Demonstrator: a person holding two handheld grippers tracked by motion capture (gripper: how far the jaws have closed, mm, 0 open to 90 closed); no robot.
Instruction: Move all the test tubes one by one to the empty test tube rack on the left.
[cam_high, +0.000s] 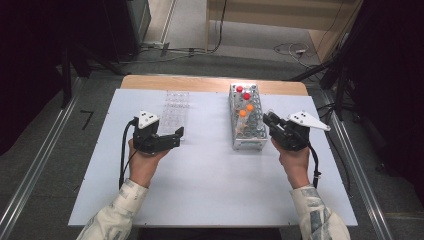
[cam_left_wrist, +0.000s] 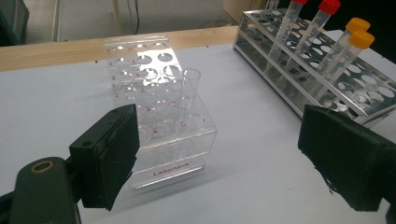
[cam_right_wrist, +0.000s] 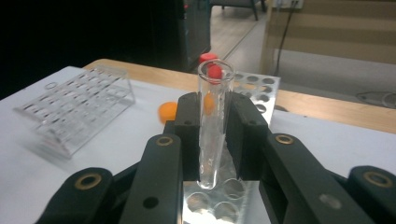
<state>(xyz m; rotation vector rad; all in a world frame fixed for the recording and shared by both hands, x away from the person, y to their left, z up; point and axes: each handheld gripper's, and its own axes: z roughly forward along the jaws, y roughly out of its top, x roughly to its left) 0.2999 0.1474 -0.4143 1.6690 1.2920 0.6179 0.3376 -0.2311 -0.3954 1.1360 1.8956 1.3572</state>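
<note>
Presently the right gripper (cam_right_wrist: 215, 126) pinches a clear, uncapped glass test tube (cam_right_wrist: 214, 126) between its jaws; in the right gripper view the tube stands upright at frame centre, its rounded bottom just above the holes of the metal tube rack (cam_right_wrist: 254, 84). Whether the tip touches the rack cannot be told. In the high view the same gripper (cam_high: 270, 122) sits right of centre, at the near right edge of that rack (cam_high: 246, 117), which carries two red-capped tubes (cam_high: 243, 92) and two orange-capped tubes (cam_high: 246, 110).

Left gripper (cam_high: 177, 135) rests left of centre in the high view, jaws spread wide with nothing between them, just beside the near end of a clear acrylic tube rack (cam_high: 175, 112). In the left gripper view that acrylic rack (cam_left_wrist: 159, 112) stands at centre, with one open glass tube (cam_left_wrist: 187, 98) upright in a front-row hole. White worktop (cam_high: 210, 185) beneath everything.
</note>
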